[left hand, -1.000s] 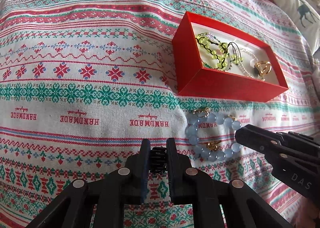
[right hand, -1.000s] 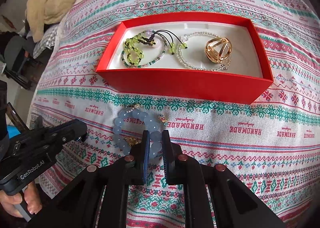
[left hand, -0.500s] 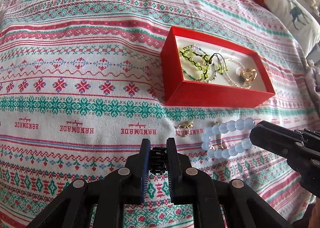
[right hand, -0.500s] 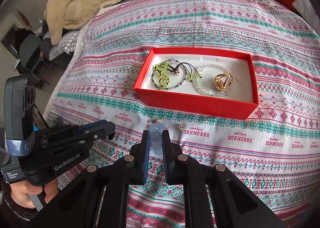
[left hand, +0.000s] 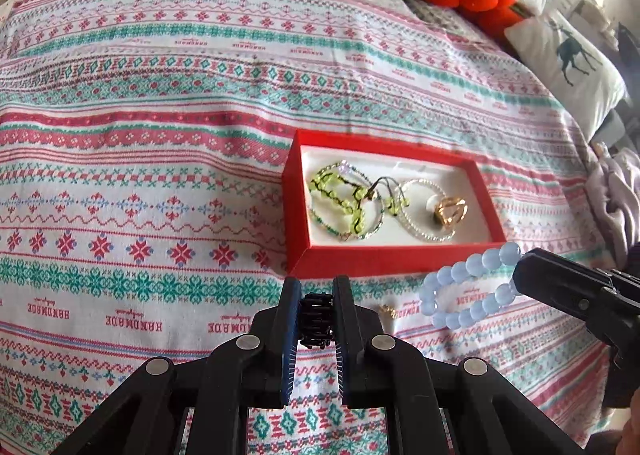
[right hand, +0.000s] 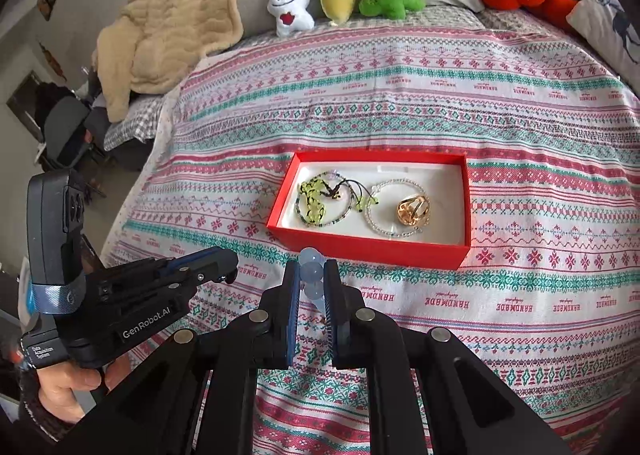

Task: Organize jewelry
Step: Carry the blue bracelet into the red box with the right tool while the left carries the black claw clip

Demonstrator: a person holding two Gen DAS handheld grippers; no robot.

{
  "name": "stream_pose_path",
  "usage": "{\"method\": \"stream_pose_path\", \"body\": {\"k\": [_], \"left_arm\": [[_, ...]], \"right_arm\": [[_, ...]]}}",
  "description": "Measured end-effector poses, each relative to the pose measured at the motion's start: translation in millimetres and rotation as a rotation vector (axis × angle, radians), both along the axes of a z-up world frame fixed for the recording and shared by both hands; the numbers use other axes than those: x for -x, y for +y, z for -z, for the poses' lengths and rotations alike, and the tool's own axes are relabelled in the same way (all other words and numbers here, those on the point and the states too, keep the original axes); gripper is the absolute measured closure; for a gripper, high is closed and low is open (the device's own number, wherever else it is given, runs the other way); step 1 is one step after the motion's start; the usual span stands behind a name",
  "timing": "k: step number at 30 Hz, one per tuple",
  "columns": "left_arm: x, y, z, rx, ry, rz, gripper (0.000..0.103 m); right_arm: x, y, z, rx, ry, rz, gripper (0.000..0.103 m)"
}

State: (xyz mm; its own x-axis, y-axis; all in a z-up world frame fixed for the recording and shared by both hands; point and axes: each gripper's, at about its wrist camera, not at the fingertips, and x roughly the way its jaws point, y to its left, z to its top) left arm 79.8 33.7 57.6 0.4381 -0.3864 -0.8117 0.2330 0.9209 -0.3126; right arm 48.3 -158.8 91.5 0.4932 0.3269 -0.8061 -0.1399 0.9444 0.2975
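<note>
Patterned bedspread (left hand: 160, 159), blue bead bracelet (left hand: 464, 287) loop stretched sideways from right gripper (right hand: 311, 279)

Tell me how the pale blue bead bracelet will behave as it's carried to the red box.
The blue bead bracelet, pinched in the right gripper, hangs as a loose loop, so it is probably floppy and may swing. Its round, glossy beads look slippery, and it may roll once released in the red box.

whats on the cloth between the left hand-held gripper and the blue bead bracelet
A small gold trinket lies on the patterned cloth there, seen in the left wrist view.
</note>
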Motion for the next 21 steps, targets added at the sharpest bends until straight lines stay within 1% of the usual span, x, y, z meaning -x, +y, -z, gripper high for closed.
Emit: {"method": "stream_pose_path", "body": {"k": [4,10,15,21], "left_arm": [[-12,-12,-5,0.024,-0.016,0.011,0.093],[-31,-38,-2,0.051,-0.018,0.038,0.093],[-45,-57,7,0.060,-0.004,0.045,0.093],[-62,-68,29,0.027,0.036,0.025,0.092]], "right_arm": [[-8,-12,-13,-0.011,-0.032,0.031,0.091],[-24,-25,-23,-0.029,-0.061,0.075,0.091],[-41,-30,-18,-0.047,-0.042,0.093,0.090],[-55,-30,-3,-0.038,-0.002,0.107,0.090]]}}
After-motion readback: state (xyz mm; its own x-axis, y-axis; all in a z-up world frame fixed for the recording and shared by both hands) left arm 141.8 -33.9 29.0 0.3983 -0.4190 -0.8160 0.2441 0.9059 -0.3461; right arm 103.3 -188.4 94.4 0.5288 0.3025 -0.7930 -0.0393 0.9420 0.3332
